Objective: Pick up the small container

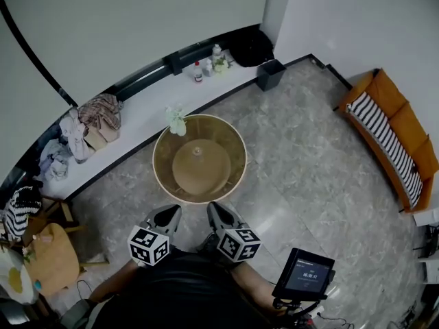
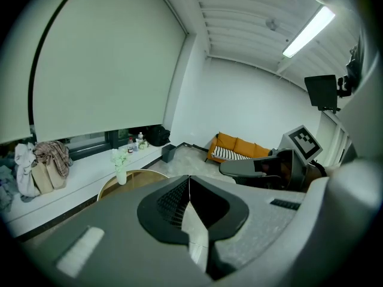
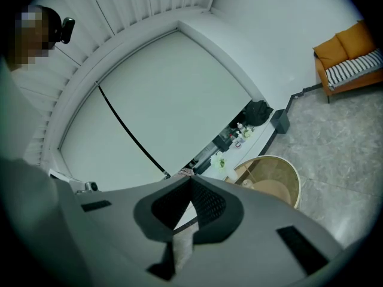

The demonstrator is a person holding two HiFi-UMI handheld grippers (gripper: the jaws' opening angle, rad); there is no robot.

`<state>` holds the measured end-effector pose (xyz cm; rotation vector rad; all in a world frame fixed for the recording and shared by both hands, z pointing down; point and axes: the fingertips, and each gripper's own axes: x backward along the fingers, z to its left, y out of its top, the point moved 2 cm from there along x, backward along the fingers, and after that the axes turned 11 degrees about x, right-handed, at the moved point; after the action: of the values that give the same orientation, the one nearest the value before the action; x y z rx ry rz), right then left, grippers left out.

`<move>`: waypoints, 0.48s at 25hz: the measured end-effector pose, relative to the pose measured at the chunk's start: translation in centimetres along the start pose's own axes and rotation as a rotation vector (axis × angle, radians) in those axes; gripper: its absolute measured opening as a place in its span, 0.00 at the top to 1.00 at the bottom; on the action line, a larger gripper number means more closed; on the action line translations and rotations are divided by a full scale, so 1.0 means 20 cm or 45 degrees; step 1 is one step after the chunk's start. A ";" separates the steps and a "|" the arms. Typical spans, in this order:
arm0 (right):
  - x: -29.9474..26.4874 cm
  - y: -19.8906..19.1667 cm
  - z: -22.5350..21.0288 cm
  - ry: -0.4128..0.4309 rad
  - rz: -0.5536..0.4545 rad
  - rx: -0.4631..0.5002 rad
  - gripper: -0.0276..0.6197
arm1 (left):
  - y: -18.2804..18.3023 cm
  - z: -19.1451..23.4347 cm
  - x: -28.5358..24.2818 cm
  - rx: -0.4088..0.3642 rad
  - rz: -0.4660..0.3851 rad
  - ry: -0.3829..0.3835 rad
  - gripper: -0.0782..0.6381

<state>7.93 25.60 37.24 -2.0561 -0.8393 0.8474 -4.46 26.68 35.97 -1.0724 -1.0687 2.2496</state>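
Observation:
The small container (image 1: 197, 151) is a little pale object on the middle of a round tan table (image 1: 233, 177). It also shows as a pale speck (image 3: 247, 183) in the right gripper view. A vase of white flowers (image 1: 176, 120) stands at the table's far rim. My left gripper (image 1: 174, 211) and right gripper (image 1: 212, 208) are side by side just short of the table's near rim, pointing toward it. Both are shut, with nothing between their jaws. The left gripper view shows its shut jaws (image 2: 189, 177), the vase (image 2: 121, 173) and the right gripper (image 2: 254, 167) beside it.
A white ledge (image 1: 147, 108) runs along the window behind the table, with bottles (image 1: 197, 71), bags and clothes (image 1: 92, 123) on it. A dark bin (image 1: 270, 75) stands at its end. An orange sofa (image 1: 394, 132) is at the right, a wooden stool (image 1: 51, 256) at the left.

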 end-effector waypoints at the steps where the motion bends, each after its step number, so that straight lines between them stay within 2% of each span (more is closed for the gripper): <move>1: 0.00 0.02 -0.01 0.003 -0.005 0.002 0.95 | 0.01 0.00 -0.01 -0.001 -0.005 0.002 0.89; 12: -0.07 0.05 -0.10 0.019 0.032 -0.018 0.95 | 0.04 0.03 -0.10 0.038 -0.001 0.031 0.89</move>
<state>8.96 23.24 37.81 -2.0867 -0.8148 0.8411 -3.71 24.56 36.54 -1.0845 -1.0226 2.2387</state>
